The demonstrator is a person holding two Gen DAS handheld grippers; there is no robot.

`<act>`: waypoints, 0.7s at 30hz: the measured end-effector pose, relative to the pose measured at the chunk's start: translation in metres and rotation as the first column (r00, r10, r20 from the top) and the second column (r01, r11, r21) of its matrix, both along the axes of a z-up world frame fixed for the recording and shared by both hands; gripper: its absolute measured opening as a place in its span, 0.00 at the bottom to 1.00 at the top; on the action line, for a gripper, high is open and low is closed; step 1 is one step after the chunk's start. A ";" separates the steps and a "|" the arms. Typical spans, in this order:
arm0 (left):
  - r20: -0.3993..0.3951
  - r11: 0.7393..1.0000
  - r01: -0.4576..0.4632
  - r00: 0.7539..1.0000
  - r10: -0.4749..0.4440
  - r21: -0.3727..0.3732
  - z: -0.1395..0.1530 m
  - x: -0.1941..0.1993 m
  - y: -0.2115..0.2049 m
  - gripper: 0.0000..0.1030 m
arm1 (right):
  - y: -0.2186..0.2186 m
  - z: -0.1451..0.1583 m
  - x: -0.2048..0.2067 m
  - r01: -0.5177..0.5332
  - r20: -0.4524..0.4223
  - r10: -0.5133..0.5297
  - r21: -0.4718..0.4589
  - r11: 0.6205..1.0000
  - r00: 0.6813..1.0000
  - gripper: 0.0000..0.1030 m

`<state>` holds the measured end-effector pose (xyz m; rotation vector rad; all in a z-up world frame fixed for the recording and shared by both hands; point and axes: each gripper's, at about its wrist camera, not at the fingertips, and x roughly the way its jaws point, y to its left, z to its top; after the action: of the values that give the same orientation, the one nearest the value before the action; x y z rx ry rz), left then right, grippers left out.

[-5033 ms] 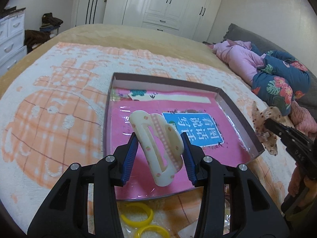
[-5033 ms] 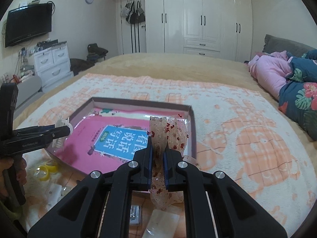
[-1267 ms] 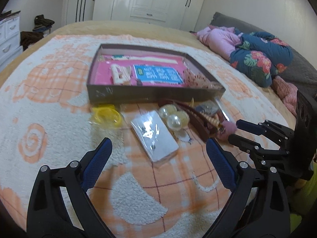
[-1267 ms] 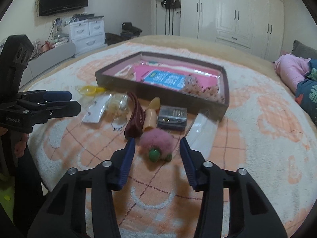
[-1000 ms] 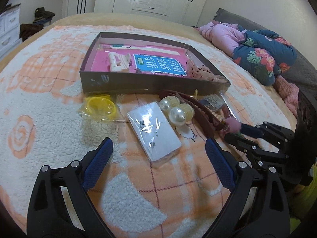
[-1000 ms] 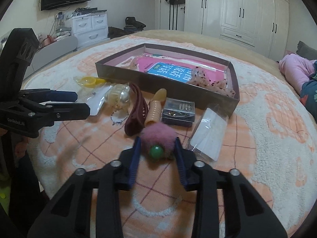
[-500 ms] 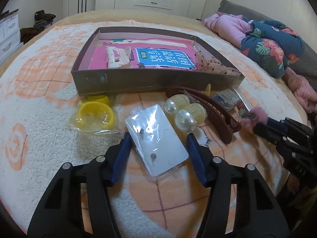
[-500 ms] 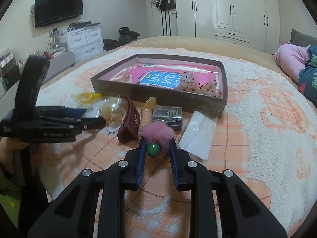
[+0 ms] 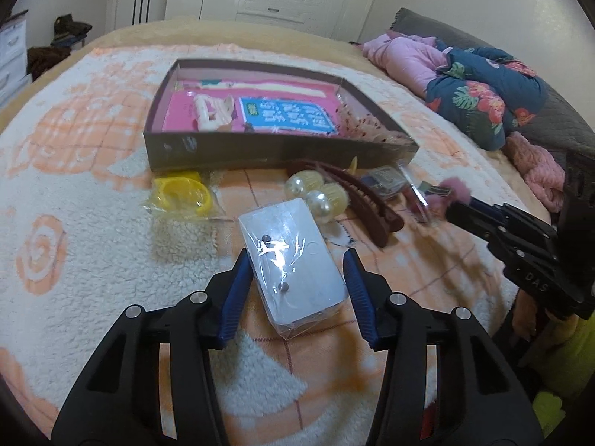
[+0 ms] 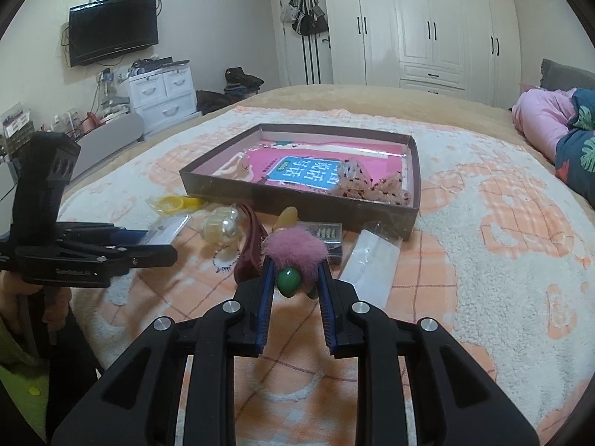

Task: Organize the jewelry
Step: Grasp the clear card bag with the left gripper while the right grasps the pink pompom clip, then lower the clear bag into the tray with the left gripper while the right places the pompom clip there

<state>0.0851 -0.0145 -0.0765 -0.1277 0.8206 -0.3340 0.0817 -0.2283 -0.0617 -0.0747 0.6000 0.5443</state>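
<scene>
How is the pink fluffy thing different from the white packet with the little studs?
The pink pompom clip is fuzzy and round, with a green bead; the white earring packet is flat, boxy and wrapped in shiny plastic. The right gripper pinches the pompom clip; the left gripper straddles the packet. Both are outside the box.

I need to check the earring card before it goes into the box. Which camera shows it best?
The left wrist view: the white earring card in its clear wrap lies face-up between the left tongs, both studs visible. The right wrist view shows only its edge at the left tongs' tips, partly hidden.
</scene>
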 end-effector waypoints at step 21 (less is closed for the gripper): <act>0.132 0.991 -0.133 0.982 0.136 -0.029 0.044 -0.005 0.046 0.39 | 0.015 0.024 -0.007 -0.018 0.071 0.017 0.007 1.000 0.997 0.21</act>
<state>0.0797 0.0317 -0.0330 -0.1765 0.6725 -0.2206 0.0744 -0.2137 -0.0380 -0.0919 0.5283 0.5587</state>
